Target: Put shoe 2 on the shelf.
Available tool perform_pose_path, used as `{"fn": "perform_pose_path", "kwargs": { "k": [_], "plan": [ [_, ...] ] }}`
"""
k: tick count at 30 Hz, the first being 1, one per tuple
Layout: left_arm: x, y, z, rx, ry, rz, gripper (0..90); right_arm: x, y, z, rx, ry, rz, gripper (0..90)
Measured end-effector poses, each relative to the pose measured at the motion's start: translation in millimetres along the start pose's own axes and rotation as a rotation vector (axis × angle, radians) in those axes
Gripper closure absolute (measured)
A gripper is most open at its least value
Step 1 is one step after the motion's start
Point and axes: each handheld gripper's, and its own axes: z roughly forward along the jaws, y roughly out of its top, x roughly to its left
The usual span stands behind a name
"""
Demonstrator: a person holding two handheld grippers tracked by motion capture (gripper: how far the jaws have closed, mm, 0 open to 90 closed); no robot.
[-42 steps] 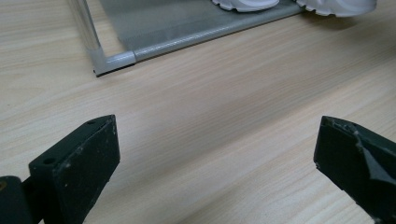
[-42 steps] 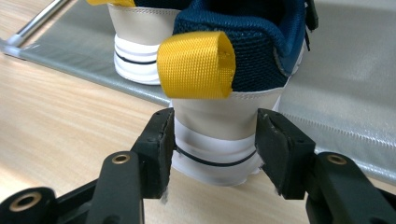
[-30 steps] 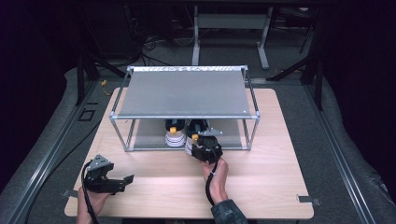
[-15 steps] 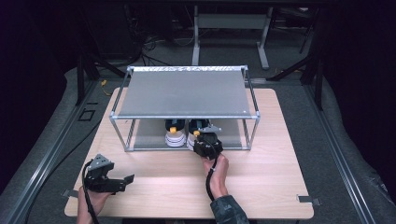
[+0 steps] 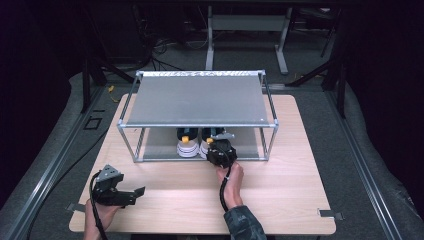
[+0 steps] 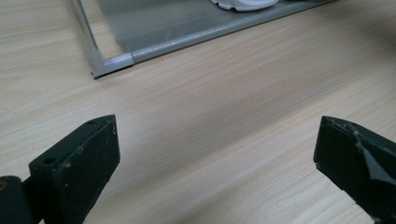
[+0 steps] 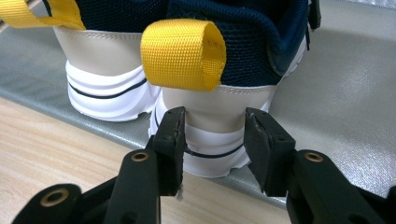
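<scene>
The right gripper [image 7: 214, 135] is clamped on the heel of the right shoe [image 7: 219, 121], its two black jaws pressing the beige-and-white heel from either side, just below the yellow pull loop [image 7: 183, 55]. The jaws have just been closing, with that heel between them. The right gripper view gives this grip in close detail — the navy mesh collar, the white sole with its dark line, and the left shoe [image 7: 102, 79] standing just beside. From the high view the same gripper [image 5: 220, 150] is a dark block at the front edge of the rack [image 5: 200, 102], and the grip itself cannot be made out there. That view does place the shoes — both stand on the lower shelf [image 5: 160, 150], heels toward the person, under the grey top shelf.

The left gripper [image 6: 215, 154] is spread wide, with bare table [image 6: 224, 93] between its jaws. Its view catches the rack's near corner and a sliver of white sole. In the high view it [image 5: 125, 192] sits low at the table's front left, well apart from the rack.
</scene>
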Motion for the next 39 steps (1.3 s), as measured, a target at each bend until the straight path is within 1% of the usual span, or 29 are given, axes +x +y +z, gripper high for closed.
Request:
{"fn": "perform_pose_path", "kwargs": {
  "k": [8, 14, 16, 18, 19, 20, 21, 22, 23, 25, 27, 28, 29, 30, 31, 32, 34, 36, 37, 38, 39],
  "plan": [
    [0.9, -0.1, -1.6, -0.006, 0.002, -0.001, 0.3, -2.0, 0.7, 2.3, -0.004, 0.010, 0.006, 59.3],
    [-0.7, 0.5, 0.0, 0.000, -0.003, 0.003, 0.3, -4.0, 1.9, 3.0, 0.000, 0.010, -0.006, 59.5],
    [-0.7, 0.5, -0.4, -0.003, -0.003, 0.003, 0.3, -5.2, 1.8, 1.8, 0.005, 0.021, -0.001, 62.5],
    [-0.3, 0.0, -1.7, -0.004, 0.000, 0.004, 0.3, -7.0, 0.9, -3.0, -0.002, 0.037, -0.005, 62.9],
    [0.0, -0.2, -2.1, -0.003, 0.000, 0.004, 0.3, -6.8, 0.7, -6.2, -0.001, 0.025, -0.003, 62.6],
    [0.1, -0.4, -2.3, -0.003, 0.001, 0.002, 0.3, -7.3, 0.5, -9.7, -0.003, 0.045, -0.008, 62.1],
    [0.3, -0.6, -2.8, -0.003, 0.002, 0.001, 0.3, -7.8, 0.3, -13.1, -0.002, 0.046, -0.016, 61.4],
    [0.5, -0.8, -3.2, -0.005, 0.003, 0.000, 0.3, -8.6, 0.0, -17.9, -0.004, 0.062, -0.019, 60.1],
    [0.7, -0.8, -3.5, -0.005, 0.003, 0.000, 0.3, -9.6, -0.4, -24.6, -0.010, 0.086, -0.016, 57.8],
    [0.5, -0.5, -4.5, -0.007, 0.005, 0.002, 0.2, -10.8, -0.8, -36.5, -0.015, 0.111, -0.027, 53.3],
    [0.3, -0.1, -5.9, -0.007, 0.006, 0.006, 0.2, -11.9, -1.8, -48.1, -0.013, 0.114, -0.044, 46.9],
    [0.2, -0.1, -6.5, -0.008, 0.008, 0.008, 0.2, -13.0, -2.8, -54.6, -0.008, 0.132, -0.053, 46.1],
    [0.1, -0.1, -6.9, -0.009, 0.008, 0.008, 0.2, -14.6, -4.9, -63.5, -0.015, 0.133, -0.063, 43.3],
    [0.2, -0.2, -7.4, -0.009, 0.009, 0.007, 0.2, -16.6, -6.6, -69.8, -0.011, 0.142, -0.075, 41.1],
    [0.3, -0.3, -7.9, -0.008, 0.008, 0.008, 0.2, -18.8, -8.6, -76.0, -0.004, 0.154, -0.082, 39.3],
    [0.4, -0.4, -8.4, -0.008, 0.009, 0.007, 0.2, -21.4, -11.3, -82.4, -0.016, 0.160, -0.086, 37.2],
    [0.5, -0.7, -8.9, -0.008, 0.010, 0.006, 0.2, -26.5, -16.1, -93.2, -0.009, 0.172, -0.097, 33.2],
    [0.5, -1.0, -9.0, -0.007, 0.013, 0.007, 0.2, -32.5, -23.4, -105.2, -0.019, 0.145, -0.107, 27.3],
    [0.3, -1.0, -8.8, -0.005, 0.014, 0.009, 0.2, -34.9, -26.0, -108.1, -0.016, 0.145, -0.108, 26.4],
    [0.1, -1.0, -9.0, -0.004, 0.014, 0.009, 0.2, -39.1, -30.7, -112.7, -0.014, 0.145, -0.104, 23.2],
    [-0.1, -1.0, -9.1, -0.003, 0.016, 0.010, 0.2, -41.2, -33.8, -115.2, -0.009, 0.130, -0.103, 20.0]
  ]
}}
